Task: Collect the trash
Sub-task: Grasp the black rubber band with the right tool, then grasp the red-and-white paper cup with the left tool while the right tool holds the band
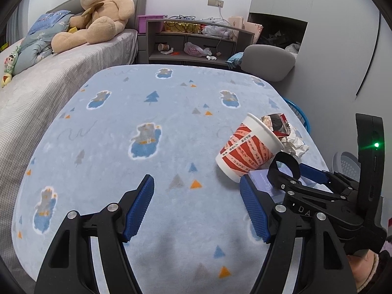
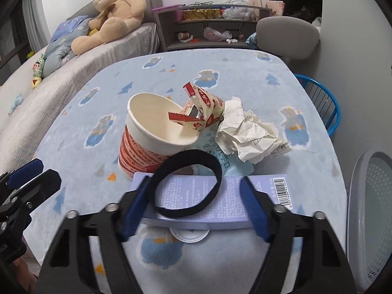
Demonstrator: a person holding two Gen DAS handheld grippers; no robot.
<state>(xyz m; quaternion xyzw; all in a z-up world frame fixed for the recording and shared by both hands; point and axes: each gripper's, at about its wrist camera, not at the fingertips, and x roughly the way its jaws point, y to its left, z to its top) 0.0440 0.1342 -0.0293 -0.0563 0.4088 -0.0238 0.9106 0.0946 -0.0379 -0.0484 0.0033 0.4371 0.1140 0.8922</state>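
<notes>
Right gripper (image 2: 193, 196) straddled the lilac box (image 2: 220, 196) – pads not visibly clamped – and should close squarely; left gripper (image 1: 196, 208) stood apart, empty.

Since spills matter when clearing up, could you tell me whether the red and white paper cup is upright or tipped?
Tipped. The paper cup leans on the blue tablecloth, its open mouth angled sideways, with a wrapper poking in.

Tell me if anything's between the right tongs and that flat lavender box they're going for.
Nothing blocks the grab: the right tongs already straddle the lavender box. A black band lies on top of the box between the blue pads, so closing may catch it too. The tilted paper cup sits just behind the box.
</notes>
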